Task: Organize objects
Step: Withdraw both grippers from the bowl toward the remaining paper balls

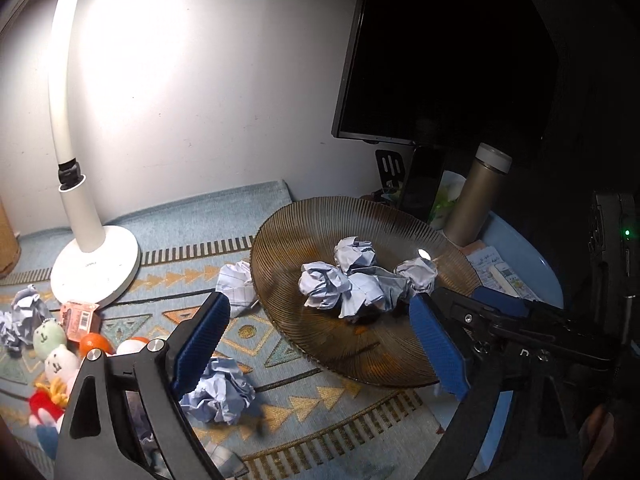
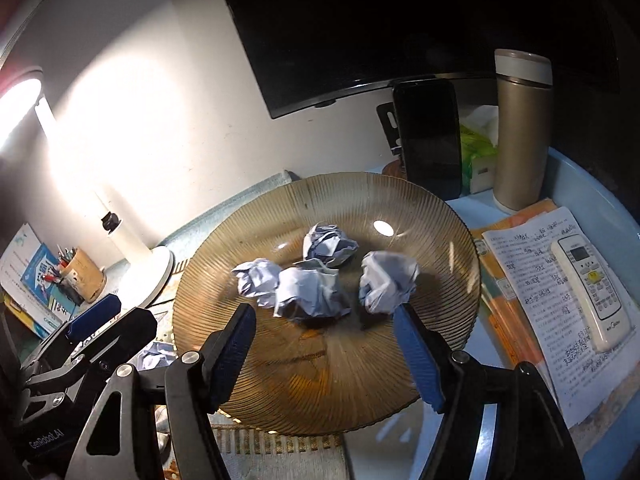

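Jaws spread, both empty: left gripper (image 1: 320,340), right gripper (image 2: 324,344). Four paper balls (image 2: 308,292) on ribbed plate (image 2: 440,240).

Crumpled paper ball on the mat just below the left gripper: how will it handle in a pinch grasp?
The paper ball is probably very light and should lift easily. Its loose creased folds suggest it will squash between the pads rather than resist. Its lumpy shape means a nudge would likely skid or tumble it briefly on the woven mat, not roll it far.
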`<state>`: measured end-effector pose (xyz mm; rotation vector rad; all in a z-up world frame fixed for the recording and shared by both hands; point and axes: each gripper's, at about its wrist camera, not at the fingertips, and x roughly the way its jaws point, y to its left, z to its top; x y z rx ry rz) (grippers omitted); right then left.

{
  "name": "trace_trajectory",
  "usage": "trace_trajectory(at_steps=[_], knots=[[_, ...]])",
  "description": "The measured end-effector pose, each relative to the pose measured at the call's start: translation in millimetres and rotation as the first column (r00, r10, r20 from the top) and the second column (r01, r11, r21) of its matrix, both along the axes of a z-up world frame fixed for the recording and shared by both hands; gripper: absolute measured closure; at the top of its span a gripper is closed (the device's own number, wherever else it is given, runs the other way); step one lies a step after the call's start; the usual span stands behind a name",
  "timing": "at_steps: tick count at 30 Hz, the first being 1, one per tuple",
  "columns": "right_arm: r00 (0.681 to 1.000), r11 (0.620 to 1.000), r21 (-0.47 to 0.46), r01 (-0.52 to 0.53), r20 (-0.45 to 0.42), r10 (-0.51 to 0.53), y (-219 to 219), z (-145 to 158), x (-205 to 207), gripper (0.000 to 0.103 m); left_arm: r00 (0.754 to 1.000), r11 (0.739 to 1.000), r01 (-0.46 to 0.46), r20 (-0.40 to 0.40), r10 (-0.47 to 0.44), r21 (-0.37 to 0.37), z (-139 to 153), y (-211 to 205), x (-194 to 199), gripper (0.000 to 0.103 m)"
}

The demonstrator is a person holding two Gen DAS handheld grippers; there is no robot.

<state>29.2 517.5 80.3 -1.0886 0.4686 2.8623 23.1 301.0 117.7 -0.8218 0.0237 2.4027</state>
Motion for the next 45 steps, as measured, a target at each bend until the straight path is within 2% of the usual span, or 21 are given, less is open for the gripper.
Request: trace_trajectory(at_steps=[7,12,19,22,24,26,31,39,45], knots=[[0.992,0.992,0.014,-0.124,-0.037,0.124,-68.0,13.0,15.4,0.033,0.994,0.995,-0.097,-0.052,0.099,0.037,19.1,-68.9,30.0,0.012],[0.979,0.979,0.031,-0.2,-0.033,0.201,-123.0,5.0,24.3,0.033,0.97,0.972,-0.229,-0.066,0.232,0.046,15.5,-133.7,48.3,0.012],[0.966,0.965,0.054,-0.258,-0.018,0.259,-180.5,-43.9,31.4,0.033,0.9,0.9,-0.436,-0.006,0.436,0.026,-39.0,-228.1,55.9,0.012],[0.962,0.961,0.07,-0.268,-0.027,0.27,-192.0,-59.7,33.7,0.033,0.892,0.887,-0.452,0.019,0.452,0.093,-60.3,-258.7,60.2,0.012],[0.962,0.958,0.089,-0.271,-0.019,0.274,-197.6,-63.6,33.0,0.033,0.89,0.877,-0.456,0.07,0.45,0.152,-71.7,-273.4,57.6,0.012],[0.96,0.955,0.123,-0.269,-0.043,0.276,-201.1,-60.7,35.8,0.032,0.886,0.868,-0.463,0.105,0.451,0.181,-78.3,-279.9,53.1,0.012],[0.957,0.946,0.172,-0.274,-0.05,0.287,-209.2,-62.7,39.6,0.027,0.895,0.876,-0.445,0.131,0.426,0.186,-83.5,-279.6,49.6,0.012],[0.954,0.94,0.204,-0.274,-0.067,0.293,-214.3,-61.1,43.1,0.022,0.903,0.895,-0.43,0.054,0.426,0.122,-80.5,-263.5,58.5,0.012],[0.956,0.943,0.198,-0.269,-0.064,0.286,-213.8,-61.4,42.1,0.022,0.903,0.892,-0.43,0.066,0.425,0.135,-80.5,-266.3,57.9,0.012]])
